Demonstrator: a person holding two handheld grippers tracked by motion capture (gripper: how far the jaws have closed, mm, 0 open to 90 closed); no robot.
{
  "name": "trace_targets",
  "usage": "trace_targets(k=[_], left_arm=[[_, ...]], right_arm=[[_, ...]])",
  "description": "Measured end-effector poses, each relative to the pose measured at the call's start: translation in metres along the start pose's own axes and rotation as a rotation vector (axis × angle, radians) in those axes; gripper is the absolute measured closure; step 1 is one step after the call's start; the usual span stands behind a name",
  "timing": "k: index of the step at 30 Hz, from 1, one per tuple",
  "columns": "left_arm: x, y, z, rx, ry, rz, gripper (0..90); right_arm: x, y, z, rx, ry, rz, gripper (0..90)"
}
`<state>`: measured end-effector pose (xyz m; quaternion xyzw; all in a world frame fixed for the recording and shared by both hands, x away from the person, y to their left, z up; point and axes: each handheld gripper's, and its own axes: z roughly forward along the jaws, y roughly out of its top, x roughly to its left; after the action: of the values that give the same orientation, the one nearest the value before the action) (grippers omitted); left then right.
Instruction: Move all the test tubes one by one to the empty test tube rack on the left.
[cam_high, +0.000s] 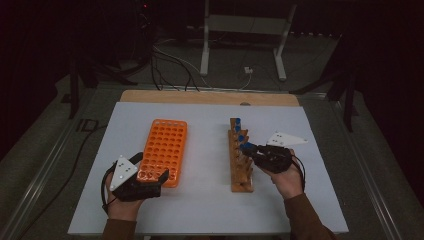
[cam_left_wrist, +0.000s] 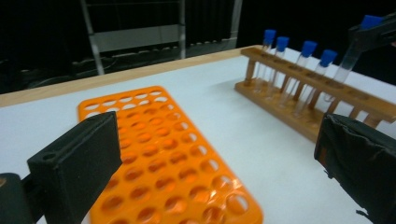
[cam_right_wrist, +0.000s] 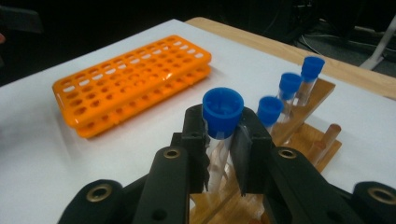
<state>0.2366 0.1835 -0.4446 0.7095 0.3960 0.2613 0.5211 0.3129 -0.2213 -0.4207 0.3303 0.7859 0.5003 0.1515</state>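
From the high view, the right gripper (cam_high: 248, 147) is over the wooden rack (cam_high: 240, 160) on the white table (cam_high: 210, 210), pinching a blue-capped test tube (cam_high: 246, 146) just under its cap. The left gripper (cam_high: 152, 172) sits at the near end of the orange rack (cam_high: 163, 150), jaws spread wide with nothing in them.

The left gripper view shows the orange rack (cam_left_wrist: 173, 158) with every hole in sight empty, while the wooden rack (cam_left_wrist: 322, 102) still has four capped tubes (cam_left_wrist: 303, 70) standing in it. The held tube (cam_left_wrist: 350, 60) is tilted, its bottom end just at the wooden rack's top rail.

In the right gripper view the jaws are clamped tight on the tube (cam_right_wrist: 219, 140) right below the blue cap (cam_right_wrist: 222, 110), with three more caps (cam_right_wrist: 289, 86) behind. The tube looks light, thin-walled, smooth and probably easy to crack or let slip, so a gentle grip high up under the cap seems the smart spot; the cap lip should stop it sliding down.
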Motion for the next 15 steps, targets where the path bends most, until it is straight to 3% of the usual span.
trace_targets(k=[3,15], left_arm=[[-0.004,0.005,0.007,0.007,-0.025,-0.010,1.2],[-0.029,0.030,0.037,0.027,-0.081,0.035,1.2]], right_arm=[[0.000,0.005,-0.002,-0.001,0.001,-0.006,77.1],[0.001,0.025,-0.013,-0.010,-0.001,-0.038,77.2]])
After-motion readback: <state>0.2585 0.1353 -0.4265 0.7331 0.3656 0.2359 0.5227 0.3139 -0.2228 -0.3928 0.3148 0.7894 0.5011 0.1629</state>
